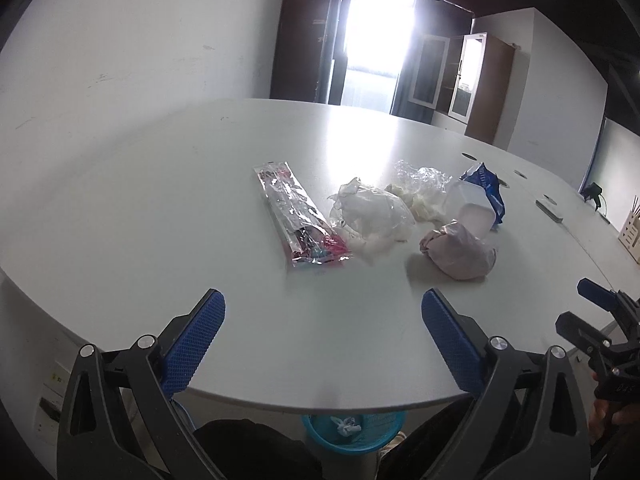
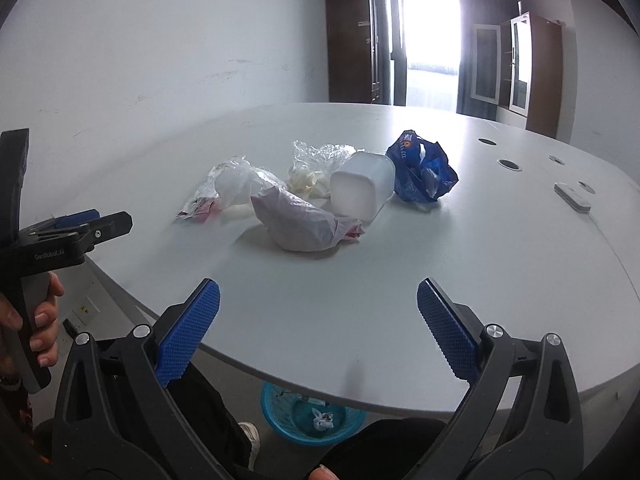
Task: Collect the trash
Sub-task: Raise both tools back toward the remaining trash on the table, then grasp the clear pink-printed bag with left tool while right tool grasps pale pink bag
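Note:
Trash lies mid-table: a long clear wrapper with red print (image 1: 298, 220), a crumpled clear bag over white paper (image 1: 370, 214), a clear film wad (image 1: 420, 180), a pale crumpled bag (image 1: 460, 256) (image 2: 300, 220), a white plastic tub on its side (image 2: 360, 188) (image 1: 472, 204) and a crumpled blue bag (image 2: 420, 170) (image 1: 488, 188). My left gripper (image 1: 322, 316) is open and empty above the near table edge. My right gripper (image 2: 318, 308) is open and empty, also short of the trash. A blue bin (image 1: 354, 432) (image 2: 308, 416) sits on the floor under the table edge, with a scrap inside.
The white table (image 1: 160, 208) has round cable holes (image 2: 510, 164) and a white remote (image 2: 572, 197) at the right. A white wall stands behind it, with dark cabinets and a bright doorway beyond. A wooden rack (image 1: 632, 236) stands far right.

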`<control>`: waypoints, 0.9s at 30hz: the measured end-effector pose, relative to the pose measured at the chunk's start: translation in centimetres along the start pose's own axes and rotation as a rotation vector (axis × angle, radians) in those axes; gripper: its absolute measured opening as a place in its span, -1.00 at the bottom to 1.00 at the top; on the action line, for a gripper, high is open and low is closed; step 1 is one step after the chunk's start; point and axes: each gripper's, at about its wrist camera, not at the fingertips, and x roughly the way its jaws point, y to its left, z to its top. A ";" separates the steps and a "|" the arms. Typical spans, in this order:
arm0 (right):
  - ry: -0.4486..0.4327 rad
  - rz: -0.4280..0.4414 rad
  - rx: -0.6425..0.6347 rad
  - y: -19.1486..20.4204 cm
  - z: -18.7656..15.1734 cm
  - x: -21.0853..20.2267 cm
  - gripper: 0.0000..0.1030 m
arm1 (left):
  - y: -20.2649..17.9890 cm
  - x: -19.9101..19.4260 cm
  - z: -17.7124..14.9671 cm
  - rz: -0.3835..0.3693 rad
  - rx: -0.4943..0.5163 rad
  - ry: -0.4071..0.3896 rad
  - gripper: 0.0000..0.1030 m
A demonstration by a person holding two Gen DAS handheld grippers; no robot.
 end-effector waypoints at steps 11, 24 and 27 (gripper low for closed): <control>0.050 0.028 -0.071 -0.1 2.7 4.5 0.79 | 0.7 5.0 2.4 0.032 0.015 0.059 0.84; 0.193 0.102 -0.113 0.4 5.6 10.7 0.49 | 1.2 9.9 3.8 0.052 0.020 0.153 0.62; 0.219 0.105 -0.142 1.1 6.0 11.3 0.44 | 1.2 10.7 4.2 0.065 0.030 0.172 0.57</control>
